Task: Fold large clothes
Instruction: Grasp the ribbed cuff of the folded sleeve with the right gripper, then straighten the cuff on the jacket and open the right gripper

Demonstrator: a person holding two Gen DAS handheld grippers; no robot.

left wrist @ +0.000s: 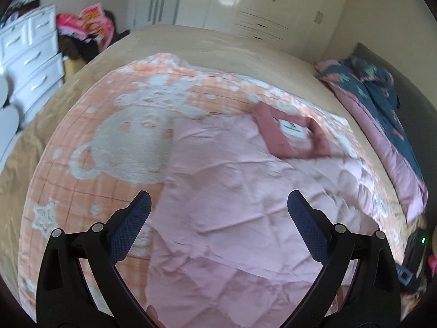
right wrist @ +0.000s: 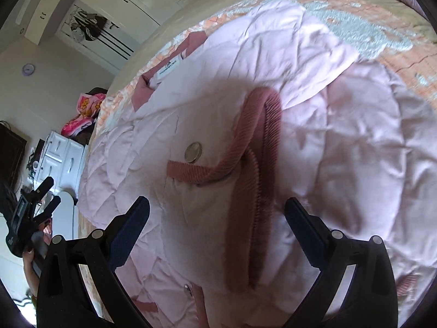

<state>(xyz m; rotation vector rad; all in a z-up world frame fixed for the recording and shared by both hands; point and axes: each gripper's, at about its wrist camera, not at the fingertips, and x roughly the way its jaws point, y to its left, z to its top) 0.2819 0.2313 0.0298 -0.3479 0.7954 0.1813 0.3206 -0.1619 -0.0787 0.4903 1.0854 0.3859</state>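
Observation:
A pale pink quilted jacket [left wrist: 232, 180] lies spread on a peach and white blanket [left wrist: 109, 125] on the bed. Its dark pink collar [left wrist: 289, 134] with a white label points to the far side. My left gripper [left wrist: 218, 199] hovers over the jacket's body, open, nothing between its fingers. In the right wrist view, my right gripper [right wrist: 217, 205] stands open above a dark pink ribbed cuff [right wrist: 256, 164] that lies on the jacket [right wrist: 341, 136] near a metal snap [right wrist: 193, 152]. The cuff runs between the fingers, which do not touch it. The left gripper [right wrist: 53, 191] shows at that view's left edge, in a hand.
The bed's beige sheet [left wrist: 218, 43] surrounds the blanket. Folded dark blue and pink bedding [left wrist: 382, 104] lies along the bed's right side. A white chest of drawers [left wrist: 30, 54] and a pile of pink clothes [left wrist: 90, 24] stand at the left, white wardrobes [left wrist: 259, 0] behind.

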